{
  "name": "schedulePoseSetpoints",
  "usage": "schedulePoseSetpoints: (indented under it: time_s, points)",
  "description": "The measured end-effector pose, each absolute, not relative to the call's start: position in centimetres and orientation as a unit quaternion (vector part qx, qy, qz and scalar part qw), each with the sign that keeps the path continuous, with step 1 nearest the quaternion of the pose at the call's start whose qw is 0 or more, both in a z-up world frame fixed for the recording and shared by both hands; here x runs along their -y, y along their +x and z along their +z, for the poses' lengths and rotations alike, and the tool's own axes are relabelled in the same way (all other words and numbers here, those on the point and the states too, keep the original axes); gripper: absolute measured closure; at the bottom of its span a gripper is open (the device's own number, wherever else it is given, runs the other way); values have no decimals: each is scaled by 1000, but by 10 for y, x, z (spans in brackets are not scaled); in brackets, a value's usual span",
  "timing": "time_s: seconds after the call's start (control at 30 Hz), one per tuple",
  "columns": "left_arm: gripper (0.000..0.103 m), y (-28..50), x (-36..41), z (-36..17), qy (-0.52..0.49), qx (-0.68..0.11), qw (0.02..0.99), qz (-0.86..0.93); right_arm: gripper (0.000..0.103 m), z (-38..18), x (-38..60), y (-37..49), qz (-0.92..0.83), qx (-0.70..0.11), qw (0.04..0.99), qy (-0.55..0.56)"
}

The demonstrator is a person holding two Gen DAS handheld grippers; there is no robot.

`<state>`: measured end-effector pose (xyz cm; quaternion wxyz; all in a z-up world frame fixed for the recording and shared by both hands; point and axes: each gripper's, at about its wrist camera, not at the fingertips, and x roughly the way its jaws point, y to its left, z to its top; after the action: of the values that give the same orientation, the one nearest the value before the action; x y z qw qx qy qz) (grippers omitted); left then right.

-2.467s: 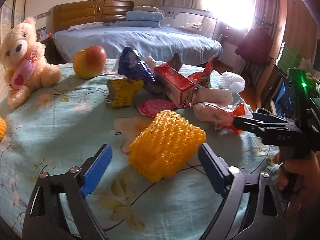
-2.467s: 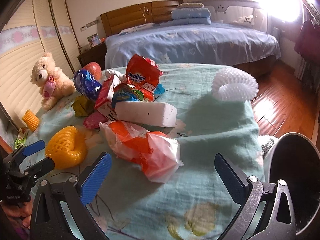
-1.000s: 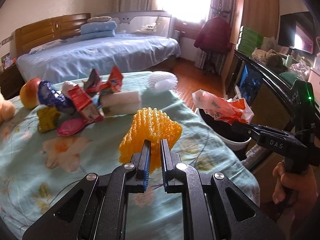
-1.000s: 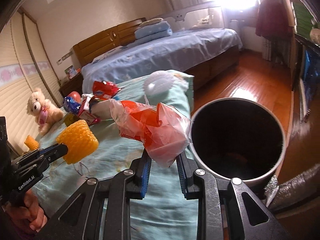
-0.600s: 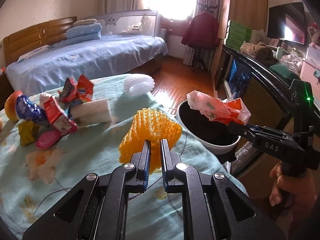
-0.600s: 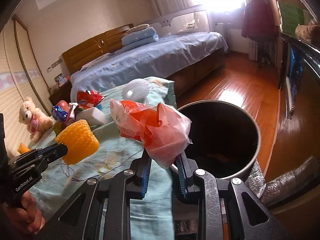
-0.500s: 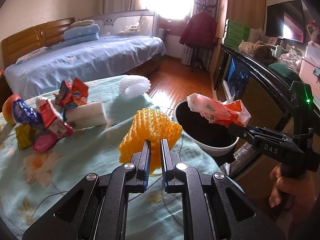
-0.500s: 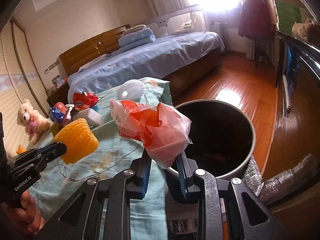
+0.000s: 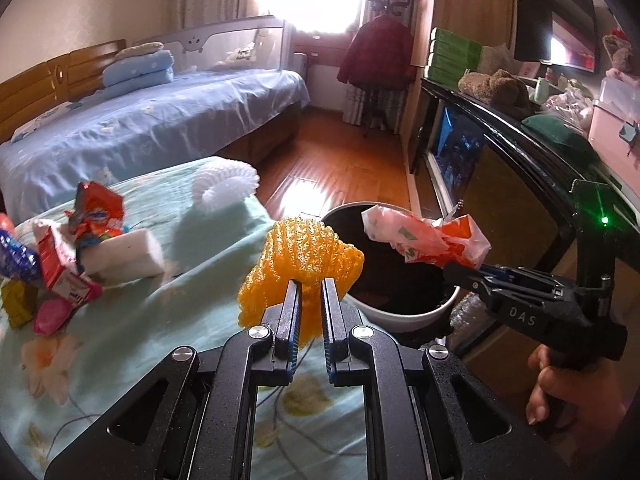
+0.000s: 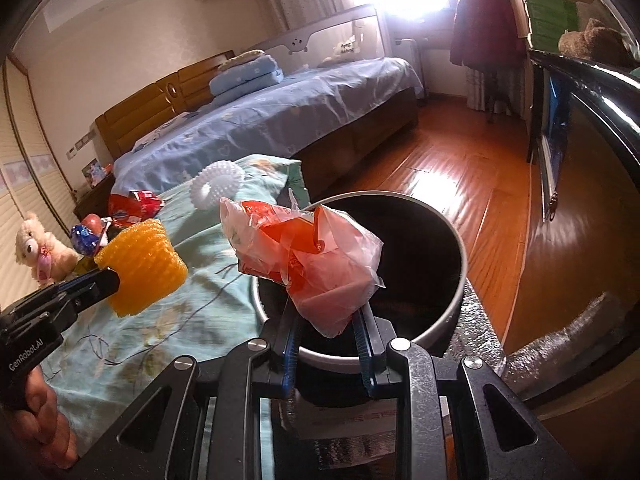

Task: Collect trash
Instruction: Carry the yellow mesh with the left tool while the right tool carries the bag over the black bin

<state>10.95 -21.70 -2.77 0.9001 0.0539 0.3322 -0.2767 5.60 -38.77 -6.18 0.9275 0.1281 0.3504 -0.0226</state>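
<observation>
My left gripper [image 9: 311, 284] is shut on a yellow foam net sleeve [image 9: 298, 258], held above the table's right edge beside the trash bin [image 9: 404, 314]. The same yellow foam net sleeve [image 10: 140, 266] shows at the left of the right wrist view, in the left gripper [image 10: 114, 280]. My right gripper [image 10: 326, 316] is shut on a crumpled orange-and-white plastic bag [image 10: 308, 264], which hangs over the dark open mouth of the trash bin [image 10: 452, 312]. In the left wrist view the plastic bag [image 9: 424, 236] sits over the bin, pinched by the right gripper [image 9: 450, 270].
On the floral tablecloth [image 9: 172, 320] lie a pile of wrappers and a white foam block [image 9: 128, 258], with a white spiky ring [image 9: 224, 190] near the edge. A teddy bear [image 10: 36, 246] sits far left. Behind stands a bed [image 9: 140, 128]; a dark cabinet [image 9: 500, 168] on the right.
Both grippers have swung right, away from the pile and toward the bin. The bag now hangs over the bin's mouth and the foam sleeve is at the table's edge.
</observation>
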Motion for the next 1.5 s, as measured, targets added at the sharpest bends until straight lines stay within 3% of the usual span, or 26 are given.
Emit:
schedulePoseSetpoints:
  time_s: [1.5]
  points:
    - [94,148,284,-43,61,-360,874,-320,76,-75,426,89,-62,-389,911,121]
